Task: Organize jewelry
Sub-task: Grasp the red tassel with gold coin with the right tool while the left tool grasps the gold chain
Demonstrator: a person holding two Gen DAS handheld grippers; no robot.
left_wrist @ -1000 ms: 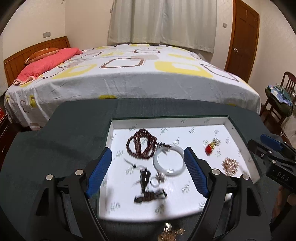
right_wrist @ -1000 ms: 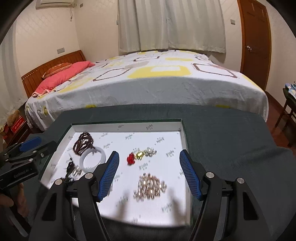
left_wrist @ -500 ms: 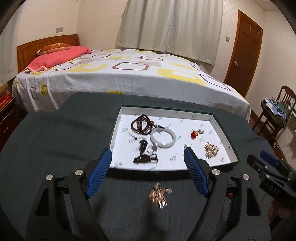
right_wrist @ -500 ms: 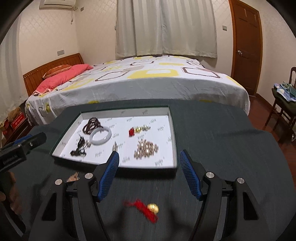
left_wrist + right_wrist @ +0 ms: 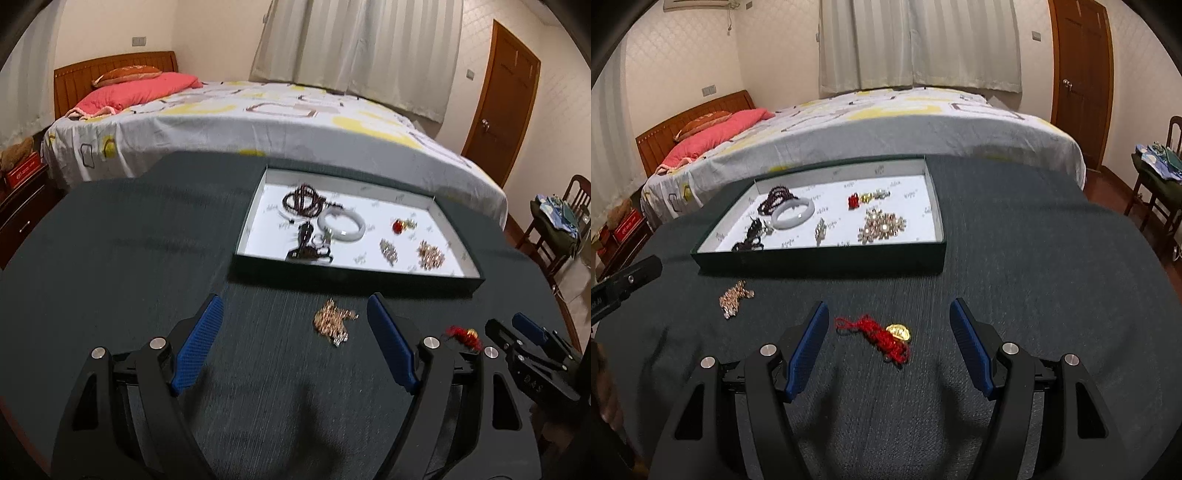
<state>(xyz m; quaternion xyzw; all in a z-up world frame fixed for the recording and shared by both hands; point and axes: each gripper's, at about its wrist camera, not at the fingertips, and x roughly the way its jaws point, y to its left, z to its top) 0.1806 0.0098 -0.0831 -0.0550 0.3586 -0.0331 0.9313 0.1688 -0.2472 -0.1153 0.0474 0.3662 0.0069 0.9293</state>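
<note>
- Both grippers have drawn back from over the tray (image 5: 820,260) since the earlier frame; they are now above the bare dark tabletop (image 5: 110,258), on the near side of the tray.
- Left gripper (image 5: 295,339): blue-padded fingers (image 5: 197,347) spread wide, holding nothing. A gold chain cluster (image 5: 334,321) lies on the tabletop between and just beyond the fingertips, near the tray's near edge, untouched.
- Right gripper (image 5: 886,343): fingers (image 5: 807,347) spread as well, empty. A red-corded charm with a gold piece (image 5: 882,334) lies on the tabletop between them, apart from both pads.
- In the right wrist view the chain cluster sits nearer the tabletop's left edge than the charm does.
- Inside the white-lined tray: dark bead strands (image 5: 774,197) at the far left corner, a pale bangle (image 5: 793,213) touching them, a dark pendant piece (image 5: 750,236) toward the near left corner, a small red and gold charm (image 5: 866,197) mid-tray, a pearly gold cluster (image 5: 882,226) near the right wall, and a small metal piece (image 5: 820,230) between bangle and cluster.
- A bed (image 5: 886,122) stands beyond the tabletop's far edge.
</note>
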